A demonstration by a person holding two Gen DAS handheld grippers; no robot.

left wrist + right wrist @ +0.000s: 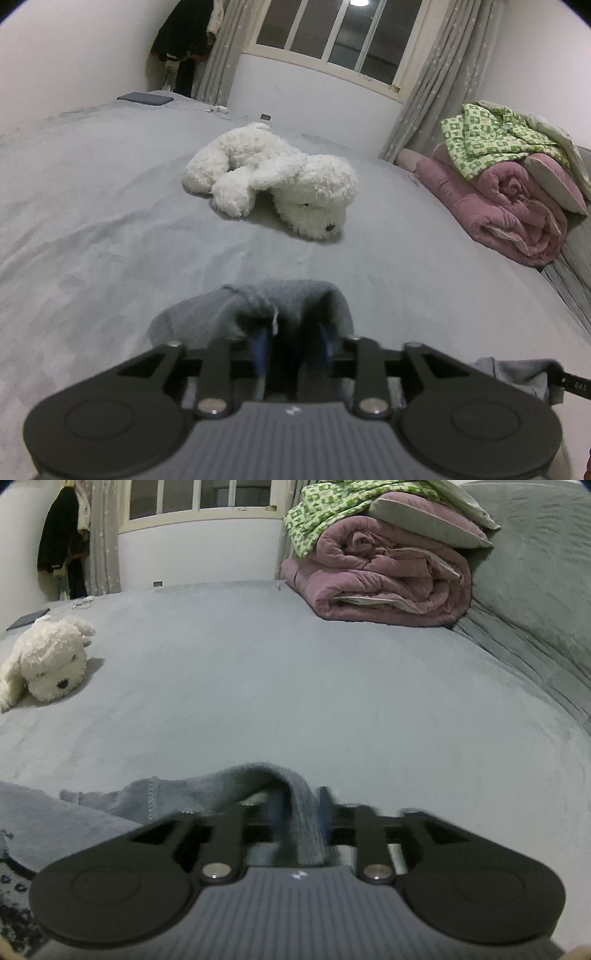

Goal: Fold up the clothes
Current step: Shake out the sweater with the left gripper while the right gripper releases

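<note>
On the left, the left gripper (291,350) is hanging low over the grey bed (110,229), its jaws standing a little apart with a hump of the grey knit garment (258,306) bunched between them; whether the pads are pressing it I cannot tell. To the right, the right gripper (299,819) is sitting likewise, slightly spread, with a fold of the same garment (291,794) draped through it. Judging by this, both should be letting go evenly and pulling back level, so the fold is lying flat.
</note>
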